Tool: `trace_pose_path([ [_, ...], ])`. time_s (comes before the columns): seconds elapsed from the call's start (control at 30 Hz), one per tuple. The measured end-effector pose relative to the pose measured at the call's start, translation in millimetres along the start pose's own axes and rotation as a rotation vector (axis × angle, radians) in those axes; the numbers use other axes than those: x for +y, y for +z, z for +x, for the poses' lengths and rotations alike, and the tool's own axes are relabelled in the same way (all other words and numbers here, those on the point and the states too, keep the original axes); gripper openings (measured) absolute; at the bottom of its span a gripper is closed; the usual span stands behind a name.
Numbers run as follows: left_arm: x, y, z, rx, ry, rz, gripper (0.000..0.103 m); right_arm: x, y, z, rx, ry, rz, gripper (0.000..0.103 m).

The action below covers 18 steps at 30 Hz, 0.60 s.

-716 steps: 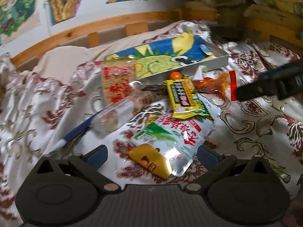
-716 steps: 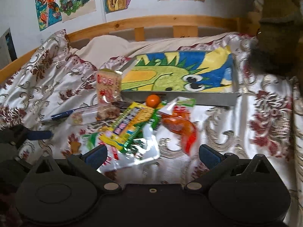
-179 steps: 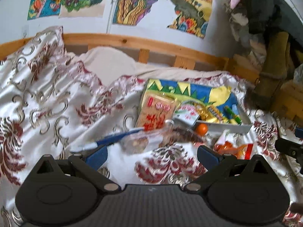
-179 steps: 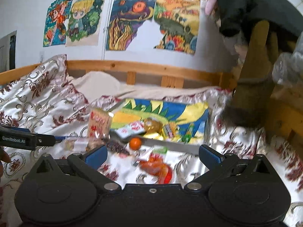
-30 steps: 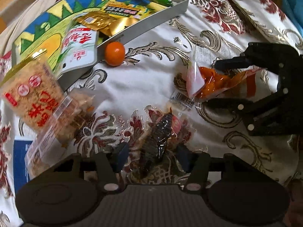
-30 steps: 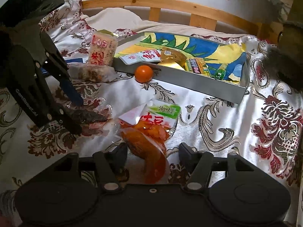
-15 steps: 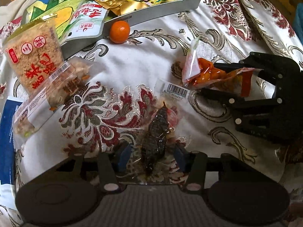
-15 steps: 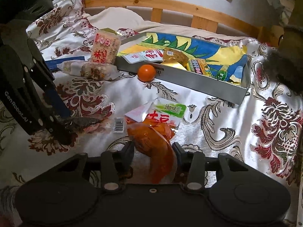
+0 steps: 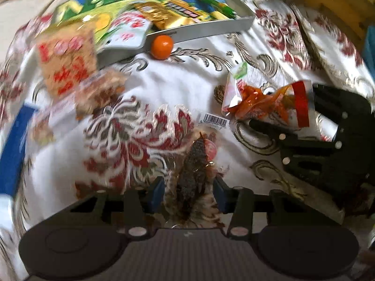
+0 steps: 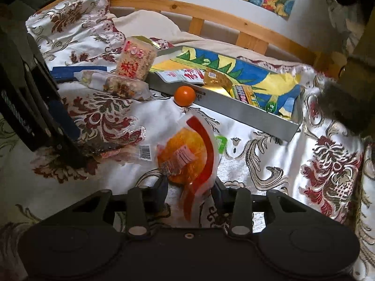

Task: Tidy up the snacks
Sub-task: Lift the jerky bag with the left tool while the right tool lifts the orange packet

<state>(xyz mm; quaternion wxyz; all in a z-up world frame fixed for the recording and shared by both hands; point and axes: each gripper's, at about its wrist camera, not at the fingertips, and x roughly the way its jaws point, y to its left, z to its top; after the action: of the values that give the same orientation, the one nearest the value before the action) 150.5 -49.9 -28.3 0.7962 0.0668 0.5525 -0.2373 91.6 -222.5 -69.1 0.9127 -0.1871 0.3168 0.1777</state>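
A clear packet of dark dried snack (image 9: 194, 161) lies on the patterned bedspread, its near end between the blue pads of my left gripper (image 9: 188, 193). Those jaws are closing and the pads press the crinkled wrapper. The right wrist view shows the same gripper (image 10: 82, 147) at the left, on that packet (image 10: 105, 148). My right gripper (image 10: 189, 188) is closing on an orange snack packet (image 10: 187, 149) and holds it tilted up off the cloth. The left wrist view shows that packet (image 9: 257, 103) in the black jaws at the right. Behind stands the grey tray (image 10: 234, 107) with several snacks.
A small orange fruit (image 10: 185, 95) rests against the tray's front wall. A rice cracker bag (image 10: 138, 58) and a long clear packet (image 10: 114, 84) lie left of the tray beside a flat blue object (image 10: 70, 70). A wooden bed rail (image 10: 211, 16) runs along the back.
Both pairs of jaws have narrowed. The right one has tipped the orange packet upright off the cloth. The left one has closed in on the dark packet and rolled a little.
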Motion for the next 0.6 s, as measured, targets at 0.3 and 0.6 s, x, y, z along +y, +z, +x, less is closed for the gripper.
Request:
trace_pose_path([
  [0.3, 12.7, -17.1, -18.9, -0.089, -0.029, -0.121, 0.049, 19.2, -2.6, -9.1, -0.045, -0.037, -0.109, 0.041],
  [0.6, 6.6, -16.9, -10.4, -0.096, 0.008, -0.13, 0.049, 18.3, -8.5, -0.7, -0.014, -0.026, -0.136, 0.042],
])
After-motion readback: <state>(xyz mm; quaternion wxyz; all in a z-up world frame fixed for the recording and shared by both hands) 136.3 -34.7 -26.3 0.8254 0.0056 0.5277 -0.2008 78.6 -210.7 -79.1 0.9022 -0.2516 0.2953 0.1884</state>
